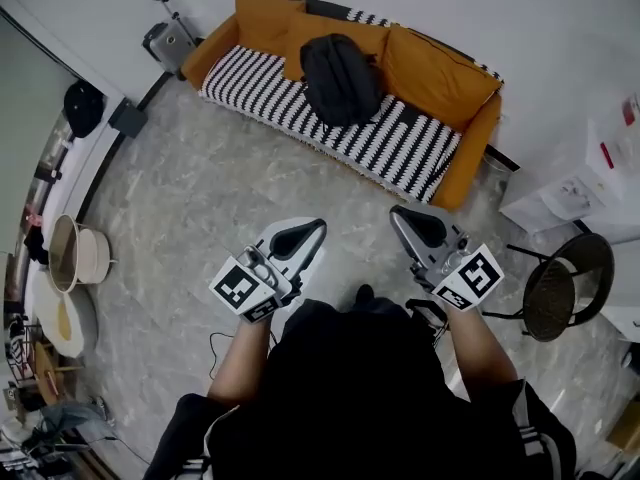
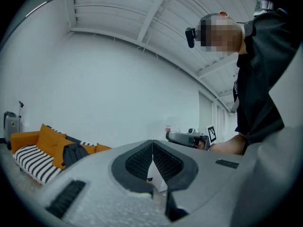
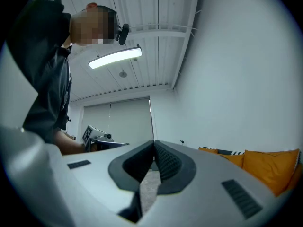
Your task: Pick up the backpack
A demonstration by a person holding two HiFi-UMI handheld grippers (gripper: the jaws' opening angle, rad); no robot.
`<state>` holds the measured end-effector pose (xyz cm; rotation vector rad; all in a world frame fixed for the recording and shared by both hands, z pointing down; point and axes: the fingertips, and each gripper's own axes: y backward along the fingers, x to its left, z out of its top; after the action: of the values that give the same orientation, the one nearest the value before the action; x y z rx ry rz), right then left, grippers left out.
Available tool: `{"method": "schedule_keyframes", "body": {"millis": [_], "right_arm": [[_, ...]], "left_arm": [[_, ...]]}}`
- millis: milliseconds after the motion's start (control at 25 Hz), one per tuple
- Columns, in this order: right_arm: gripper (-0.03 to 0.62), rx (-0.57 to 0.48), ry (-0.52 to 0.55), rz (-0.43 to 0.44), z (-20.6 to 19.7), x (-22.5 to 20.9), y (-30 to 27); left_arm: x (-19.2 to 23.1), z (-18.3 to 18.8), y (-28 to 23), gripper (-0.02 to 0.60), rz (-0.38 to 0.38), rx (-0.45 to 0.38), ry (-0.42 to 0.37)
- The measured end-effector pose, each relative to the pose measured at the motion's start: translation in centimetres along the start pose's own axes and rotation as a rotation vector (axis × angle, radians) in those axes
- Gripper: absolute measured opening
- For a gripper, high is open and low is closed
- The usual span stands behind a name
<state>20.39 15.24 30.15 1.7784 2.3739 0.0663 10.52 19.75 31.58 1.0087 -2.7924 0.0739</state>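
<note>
A black backpack leans upright against the orange cushions on the striped sofa at the far wall. In the left gripper view the backpack shows small at the lower left, well away. My left gripper is held over the floor in front of the sofa, jaws shut and empty. Beside it, my right gripper is likewise shut with nothing in it. Both grippers point toward the sofa with a stretch of floor between them and the backpack. The right gripper view shows only the sofa's orange cushions.
A grey suitcase stands left of the sofa. White boxes and a black round chair are at the right. Along the left run a white counter with bowls and a black bag. A cable lies on the floor.
</note>
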Motion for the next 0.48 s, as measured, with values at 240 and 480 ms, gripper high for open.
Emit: {"method": "schedule_keyframes", "body": {"millis": [240,480], "right_arm": [[0.026,0.01,-0.018,0.029,-0.5,-1.5,-1.1],[0.026,0.033,-0.026,0.037,-1.8,-4.5,-3.7]], "left_arm": [[1.4,-0.3,-0.4,0.021,0.044,-0.011,0.012],[5.4,-1.3,-1.2,0.021,0.082,-0.034,0.045]]}}
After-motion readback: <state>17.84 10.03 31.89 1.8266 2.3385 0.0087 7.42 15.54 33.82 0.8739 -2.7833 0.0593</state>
